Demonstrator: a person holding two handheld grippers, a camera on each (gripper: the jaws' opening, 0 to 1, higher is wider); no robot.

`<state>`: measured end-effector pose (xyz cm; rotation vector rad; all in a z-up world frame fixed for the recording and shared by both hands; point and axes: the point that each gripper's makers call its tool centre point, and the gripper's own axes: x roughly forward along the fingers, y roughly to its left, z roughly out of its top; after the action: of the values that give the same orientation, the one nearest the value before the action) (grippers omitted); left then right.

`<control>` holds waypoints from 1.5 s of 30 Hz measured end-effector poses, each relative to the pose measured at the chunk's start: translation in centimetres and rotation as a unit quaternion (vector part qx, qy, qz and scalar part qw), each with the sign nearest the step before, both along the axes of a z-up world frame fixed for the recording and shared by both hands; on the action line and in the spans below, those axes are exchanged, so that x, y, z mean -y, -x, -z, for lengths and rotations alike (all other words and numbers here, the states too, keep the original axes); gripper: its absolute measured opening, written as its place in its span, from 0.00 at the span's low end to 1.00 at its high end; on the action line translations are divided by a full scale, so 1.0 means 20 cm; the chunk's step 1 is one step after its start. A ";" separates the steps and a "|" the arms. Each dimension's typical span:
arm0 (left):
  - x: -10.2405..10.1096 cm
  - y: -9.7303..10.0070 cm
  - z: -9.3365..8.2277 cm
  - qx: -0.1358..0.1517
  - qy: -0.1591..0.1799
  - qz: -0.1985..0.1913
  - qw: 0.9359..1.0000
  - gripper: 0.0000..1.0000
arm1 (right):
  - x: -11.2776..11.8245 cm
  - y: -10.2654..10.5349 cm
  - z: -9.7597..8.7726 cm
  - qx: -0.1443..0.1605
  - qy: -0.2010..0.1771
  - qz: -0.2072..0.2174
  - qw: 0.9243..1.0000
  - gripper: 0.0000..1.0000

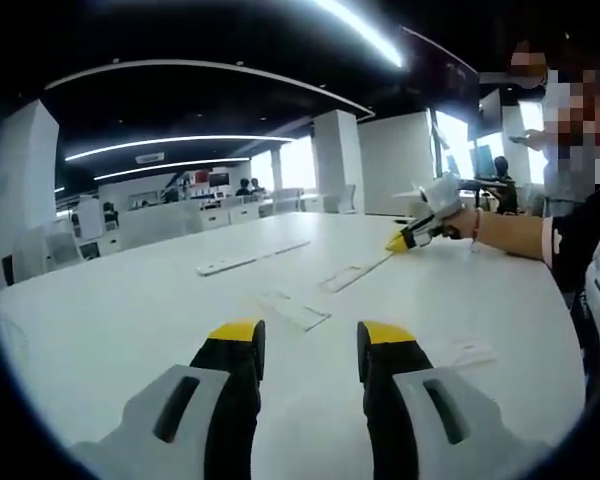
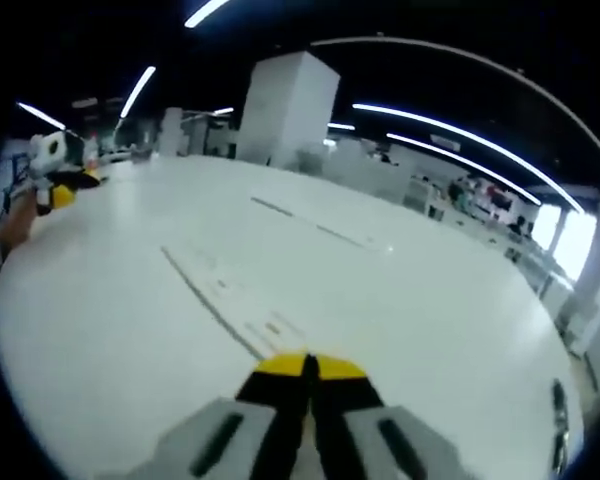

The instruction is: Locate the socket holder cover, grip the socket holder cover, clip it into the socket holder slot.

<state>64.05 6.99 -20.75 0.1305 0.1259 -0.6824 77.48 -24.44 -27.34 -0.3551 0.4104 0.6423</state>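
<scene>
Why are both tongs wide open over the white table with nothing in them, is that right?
Not quite. Only the left tongs are open, with a clear gap between the yellow tips in the left gripper view. The right tongs are shut, tips pressed together, as the right gripper view shows. Both are over the white table and hold nothing.

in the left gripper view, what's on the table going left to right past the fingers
long white strip → flat white piece nearest the fingers → second white strip → yellow-tipped right gripper in a person's hand
</scene>
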 end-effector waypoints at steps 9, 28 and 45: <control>0.00 -0.01 0.00 -0.002 -0.004 0.001 1.000 0.38 | -0.02 0.00 0.00 0.002 -0.006 -0.015 1.000 0.04; 0.01 -0.01 0.01 -0.003 -0.004 0.002 1.000 0.38 | -0.02 0.00 0.00 0.005 -0.008 -0.021 1.000 0.04; 0.01 -0.01 0.02 -0.002 -0.009 0.002 1.000 0.38 | -0.04 0.00 0.00 0.017 0.001 -0.031 0.999 0.04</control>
<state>64.21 6.79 -21.14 0.1463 0.1362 -0.6860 77.42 -23.68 -27.26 -0.3818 0.3681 0.6962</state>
